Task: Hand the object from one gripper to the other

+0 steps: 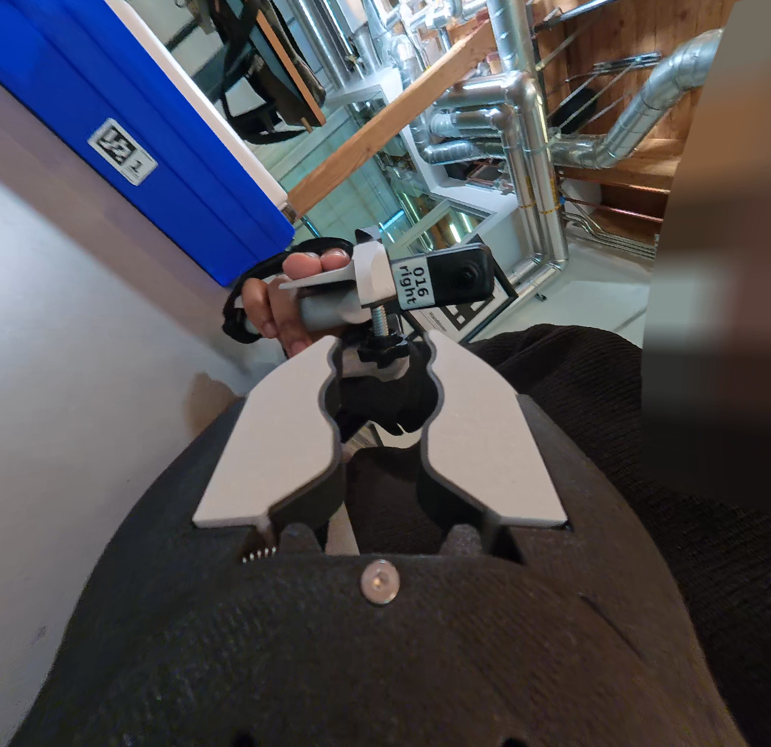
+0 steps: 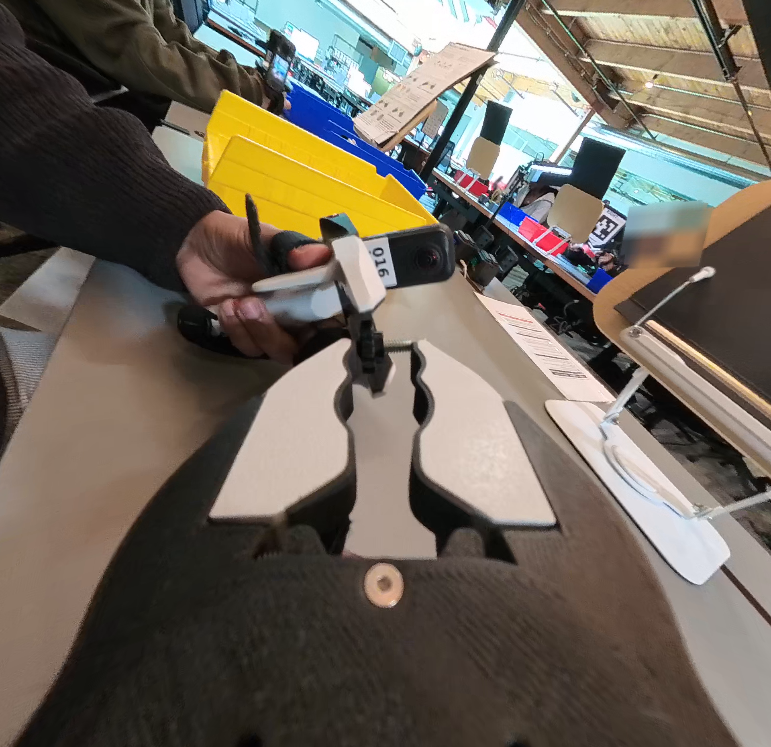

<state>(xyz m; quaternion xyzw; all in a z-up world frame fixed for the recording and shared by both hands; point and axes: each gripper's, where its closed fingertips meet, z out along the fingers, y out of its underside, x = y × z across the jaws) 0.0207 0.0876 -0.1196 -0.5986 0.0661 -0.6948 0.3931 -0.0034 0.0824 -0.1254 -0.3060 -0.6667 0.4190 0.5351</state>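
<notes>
Handover has no visible subject yet: the object shows in neither view, so I cannot tell where it is. The left gripper has its fingers set moderately apart with nothing between the pads; through the gap only dark parts of the other tool and a dark sleeve appear. The right gripper is likewise parted and empty, the bare table showing clean down its slot. Each tool points at the other, tips near, which looks like the stance for a pass: the right hand grips its handle with the camera above, and the left hand does the same on its side, so both pairs of fingers probably meet on one line. Whether the far tools' own tips touch I cannot tell, since the near fingers hide them. Room is tight on the flanks. A blue bin stands close behind the right hand, a yellow bin behind the left hand, and a white stand base with a paper sheet lies near the table edge beside the right gripper. Free space looks best straight along the shared line and upward; sideways swings risk a bin wall or the stand.
</notes>
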